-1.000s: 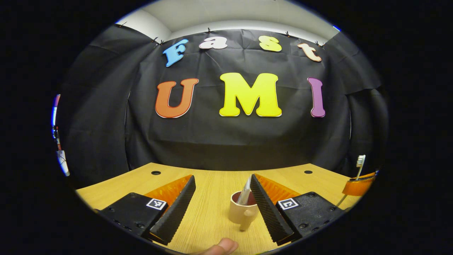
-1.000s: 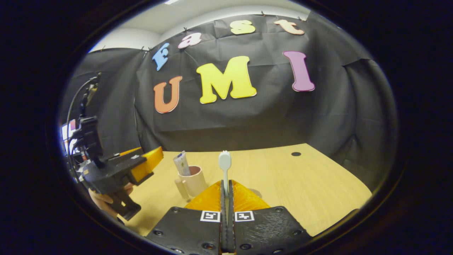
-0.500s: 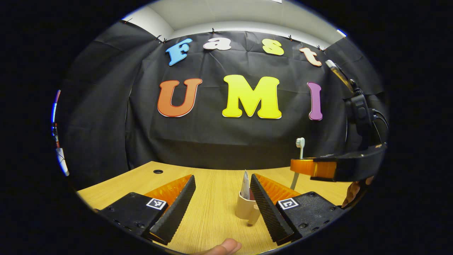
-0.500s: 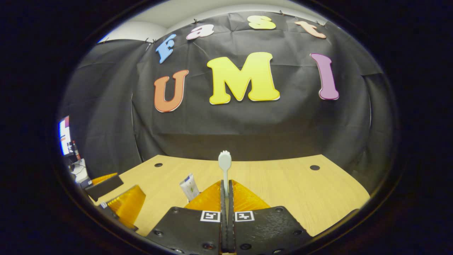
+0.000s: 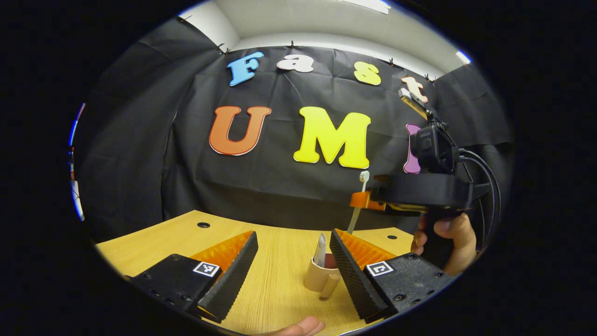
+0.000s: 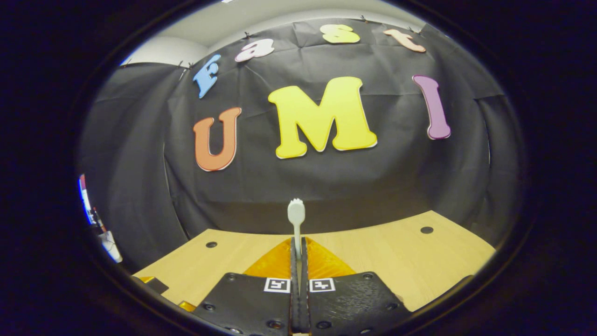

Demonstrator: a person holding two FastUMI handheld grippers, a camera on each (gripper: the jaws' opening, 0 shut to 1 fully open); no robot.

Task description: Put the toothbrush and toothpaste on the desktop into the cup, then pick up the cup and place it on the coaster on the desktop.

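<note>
The desktop (image 5: 280, 289) is a pale wood-grain board with a few small round dark holes near its far edge; one hole (image 5: 203, 225) lies at the far left in the left gripper view, another (image 6: 426, 229) at the far right in the right gripper view. Black cloth (image 5: 140, 154) hangs close behind the far edge and wraps both sides, with a strip of light wall and ceiling (image 5: 326, 23) above it.

On the board, the cup (image 5: 319, 279) stands upright, its handle toward the camera, just ahead of the left gripper (image 5: 291, 275) and partly behind that gripper's right-hand finger. The toothpaste (image 5: 320, 249) stands in the cup, leaning slightly and poking above the rim. The left gripper hangs low over the near part of the board with its jaws spread wide and nothing between them; a fingertip (image 5: 301, 326) shows at the bottom edge.

The right gripper (image 5: 361, 199) is held in a hand (image 5: 447, 242) above and just beyond the cup, well clear of the board. In the right gripper view its jaws (image 6: 298, 261) are closed together on the toothbrush (image 6: 296, 219), which stands upright with the bristle head on top; in the left gripper view the toothbrush (image 5: 360, 198) slants down toward the cup, its lower end hidden behind the left gripper's finger.

The board's far and right portions lie bare.
</note>
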